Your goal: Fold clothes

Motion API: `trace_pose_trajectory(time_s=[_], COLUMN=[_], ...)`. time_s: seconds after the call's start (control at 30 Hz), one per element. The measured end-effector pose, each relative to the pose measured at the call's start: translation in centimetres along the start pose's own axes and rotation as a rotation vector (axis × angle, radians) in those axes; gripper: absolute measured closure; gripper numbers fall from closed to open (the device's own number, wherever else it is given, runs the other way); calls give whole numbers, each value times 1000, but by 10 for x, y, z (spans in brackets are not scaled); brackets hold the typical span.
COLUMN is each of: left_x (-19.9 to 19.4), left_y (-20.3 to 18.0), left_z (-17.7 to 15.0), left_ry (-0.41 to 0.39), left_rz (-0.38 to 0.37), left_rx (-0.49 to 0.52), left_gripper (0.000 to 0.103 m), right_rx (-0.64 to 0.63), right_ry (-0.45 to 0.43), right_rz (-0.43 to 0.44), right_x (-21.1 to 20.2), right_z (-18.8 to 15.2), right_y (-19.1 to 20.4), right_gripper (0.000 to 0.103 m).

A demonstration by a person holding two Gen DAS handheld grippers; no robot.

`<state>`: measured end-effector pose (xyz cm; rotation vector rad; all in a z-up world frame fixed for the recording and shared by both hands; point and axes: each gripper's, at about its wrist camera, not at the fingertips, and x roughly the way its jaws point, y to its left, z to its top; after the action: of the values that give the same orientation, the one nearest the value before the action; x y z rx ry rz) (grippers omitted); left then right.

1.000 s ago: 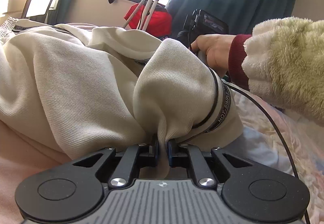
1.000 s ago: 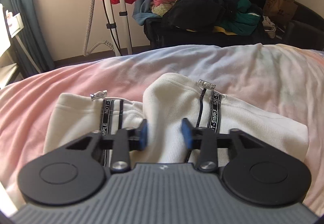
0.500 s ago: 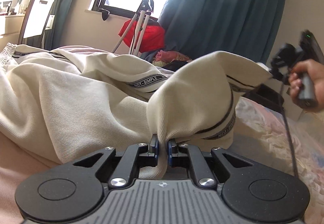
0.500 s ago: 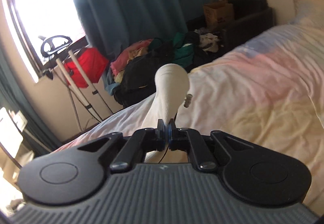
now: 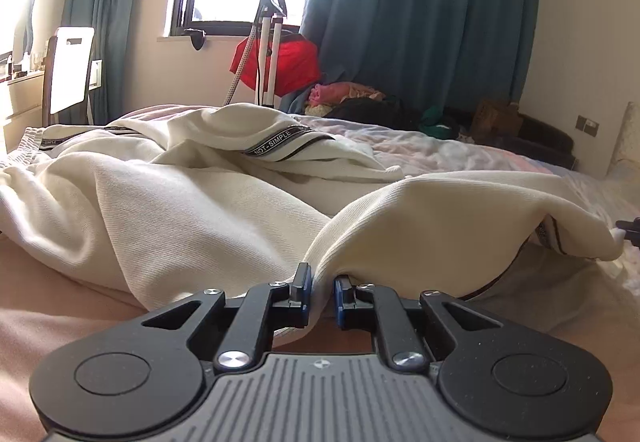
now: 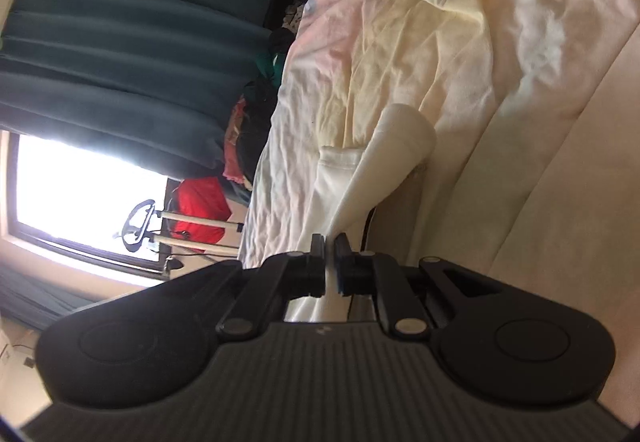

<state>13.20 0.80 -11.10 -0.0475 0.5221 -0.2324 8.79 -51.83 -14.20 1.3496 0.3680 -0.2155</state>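
Note:
Cream trousers (image 5: 192,210) with black "NOT-SIMPLE" side tape lie crumpled on the bed. My left gripper (image 5: 320,292) is shut on one leg end of them, low over the bed. The leg end stretches rightward to the frame's edge, where the tip of the other gripper shows. In the right wrist view, which is rolled sideways, my right gripper (image 6: 330,262) is shut on the cream fabric (image 6: 396,146), which rises from the jaws over the sheet.
The bed has a pastel pink and yellow sheet (image 6: 400,22). Beyond its far edge stand a garment steamer with a red bag (image 5: 280,62), a pile of clothes (image 5: 360,98), teal curtains and a bright window. A white chair (image 5: 70,70) stands at the left.
Both grippers stay shut on the trousers. The right one has swung out to the right and rolled sideways, and the leg end between them is now pulled out wide and lower.

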Motion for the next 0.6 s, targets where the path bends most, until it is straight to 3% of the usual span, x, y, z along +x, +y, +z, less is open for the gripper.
trace_pose_trajectory(time_s=[0.33,0.37,0.4,0.47,0.5,0.6], left_x=[9,11,13,16,18,18], left_y=[-8,-8,-9,-10,-10,-8], left_z=[-10,-11,-13,-14,-14,-13], left_ry=[47,53,59,70,72,74], left_rz=[55,62,69,76,76,72], left_rx=[28,33,39,46,46,29], left_gripper=[90,90,90,90,90,90], right_rx=[169,181,188,205,197,139], right_ry=[111,109,104,94,85,54], right_rz=[-121,-131,-139,-111,-105,-108], right_x=[23,24,25,25,25,27], right_z=[11,11,11,10,10,11], right_y=[-47,-49,-51,-53,-51,-43], right_gripper=[91,84,65,43,38,39])
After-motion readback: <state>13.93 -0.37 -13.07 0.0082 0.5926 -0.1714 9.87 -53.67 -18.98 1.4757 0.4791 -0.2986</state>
